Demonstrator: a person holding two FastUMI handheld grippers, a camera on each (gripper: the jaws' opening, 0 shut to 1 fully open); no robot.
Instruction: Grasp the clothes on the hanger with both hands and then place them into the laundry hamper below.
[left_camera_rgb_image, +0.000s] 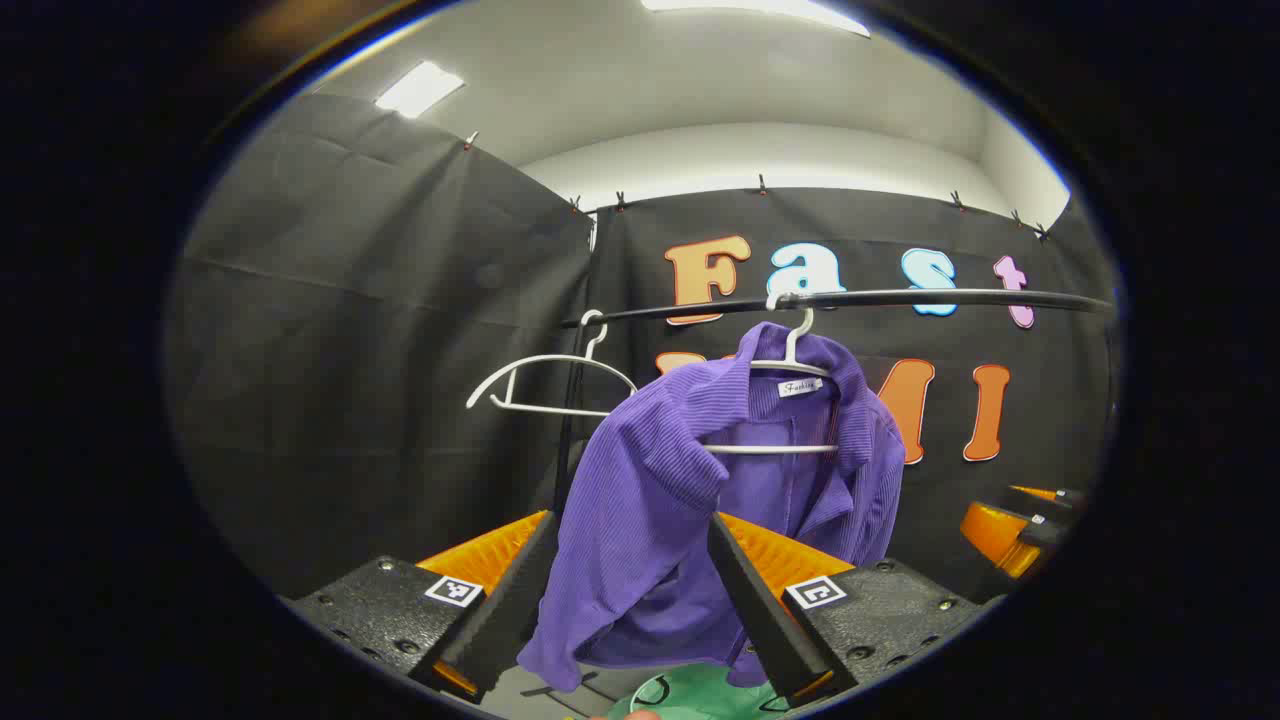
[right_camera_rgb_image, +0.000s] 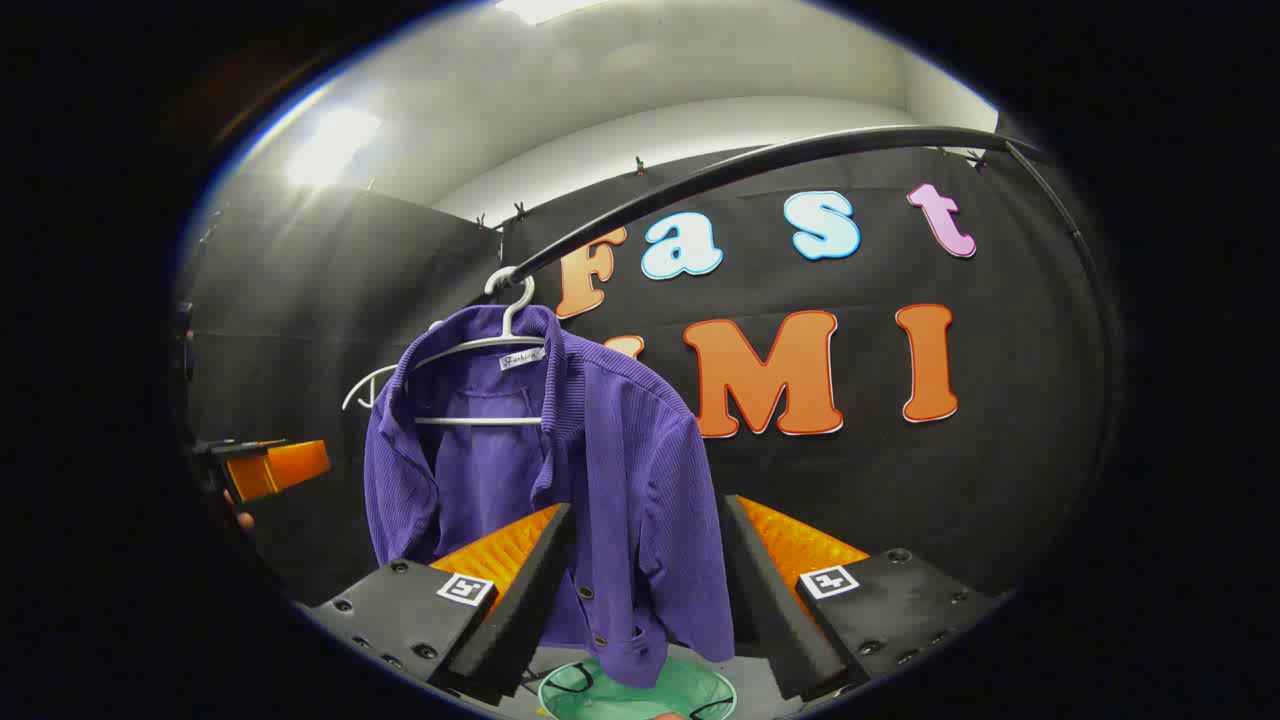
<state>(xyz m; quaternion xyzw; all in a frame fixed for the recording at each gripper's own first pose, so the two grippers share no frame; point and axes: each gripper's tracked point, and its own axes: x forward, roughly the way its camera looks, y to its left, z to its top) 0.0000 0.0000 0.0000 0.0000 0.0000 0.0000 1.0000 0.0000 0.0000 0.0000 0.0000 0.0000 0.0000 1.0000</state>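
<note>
Shirt (left_camera_rgb_image: 650, 520), purple, hangs on white hanger (left_camera_rgb_image: 790, 400) from black rail (left_camera_rgb_image: 900, 297), w/ green hamper (left_camera_rgb_image: 700, 697) below. Left gripper (left_camera_rgb_image: 630, 590) spread wide, fingers either side of shirt's lower half, can't tell if touching. Right gripper (right_camera_rgb_image: 645, 590) also spread, straddling shirt's other front panel. 2nd hanger (left_camera_rgb_image: 545, 385), bare, just beside on rail.

Neck label (left_camera_rgb_image: 800, 387) on purple shirt (left_camera_rgb_image: 650, 500): script too small, illegible.

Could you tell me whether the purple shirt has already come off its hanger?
No, the purple shirt hangs on the white hanger, hooked over the black rail.
</note>
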